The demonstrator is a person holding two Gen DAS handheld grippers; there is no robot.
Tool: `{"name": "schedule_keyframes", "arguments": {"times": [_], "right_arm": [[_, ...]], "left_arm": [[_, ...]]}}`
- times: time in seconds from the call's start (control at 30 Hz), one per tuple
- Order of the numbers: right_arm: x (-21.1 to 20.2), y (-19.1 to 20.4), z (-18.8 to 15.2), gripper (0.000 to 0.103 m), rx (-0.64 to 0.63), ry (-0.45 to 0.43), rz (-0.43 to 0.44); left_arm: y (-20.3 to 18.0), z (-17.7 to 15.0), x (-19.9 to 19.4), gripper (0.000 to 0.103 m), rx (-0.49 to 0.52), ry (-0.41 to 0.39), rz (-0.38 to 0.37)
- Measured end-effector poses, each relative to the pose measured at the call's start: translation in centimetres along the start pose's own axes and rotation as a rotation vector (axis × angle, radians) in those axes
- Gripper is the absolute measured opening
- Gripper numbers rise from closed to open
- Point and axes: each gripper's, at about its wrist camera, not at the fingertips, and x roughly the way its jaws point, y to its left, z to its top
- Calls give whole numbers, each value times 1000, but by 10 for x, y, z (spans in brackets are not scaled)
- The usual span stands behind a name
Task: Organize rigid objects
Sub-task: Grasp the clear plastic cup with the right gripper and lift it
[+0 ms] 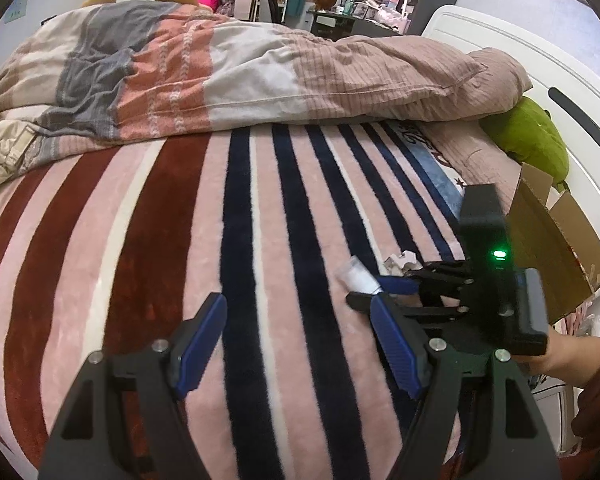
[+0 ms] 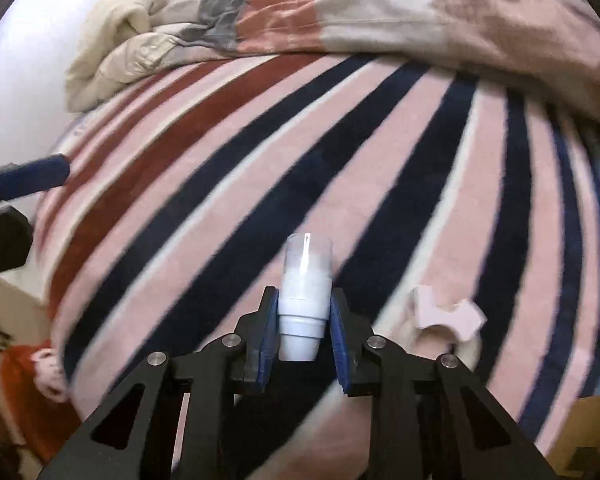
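Right gripper (image 2: 305, 320): clamped on a small white plastic bottle (image 2: 306, 300), blue pads pressing its lower body from both sides, clear cap pointing away from the camera.
Bottle, position: lying along the fingers just above the striped blanket (image 2: 260, 140); whether it is touching the fabric I cannot tell. The left wrist view shows the same bottle (image 1: 358, 278) sticking out of the right tool's tips.
Left gripper (image 1: 298, 340): jaws spread wide, nothing between them, hovering over the navy stripes beside the right tool.
Neighbour: a pale pink notched block (image 2: 446, 316) rests on the blanket just right of the held bottle, apart from it.
Destination: an open cardboard box (image 1: 552, 248) stands at the bed's right edge, beyond the right tool; that looks like the likely place for the items, though it's my reading.
Further out: rumpled duvet (image 1: 240, 68) across the far bed, a green plush toy (image 1: 536, 140) by the white bed frame.
Step in hand: bottle secured, carry phase.
Next move calls for: a firm hold, a lift off the blanket, a swing right over the box rim, then a release inside.
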Motion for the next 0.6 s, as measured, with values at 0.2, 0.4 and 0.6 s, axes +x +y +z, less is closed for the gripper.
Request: {"name": "schedule_keyframes", "arguments": {"times": [0.2,0.4,0.6], "right_arm": [[-35,20,-1,21,-97,-72,56],[-84,45,-5,20,-199,-158,143],[-128,55,-10,20,-235,-239,161]], "left_arm": [[-3,1,3,71,-35,6,-80],[-28,7,-11,54,-16,-17,-212],[-69,17,-36,38,57,-83,-246]]}}
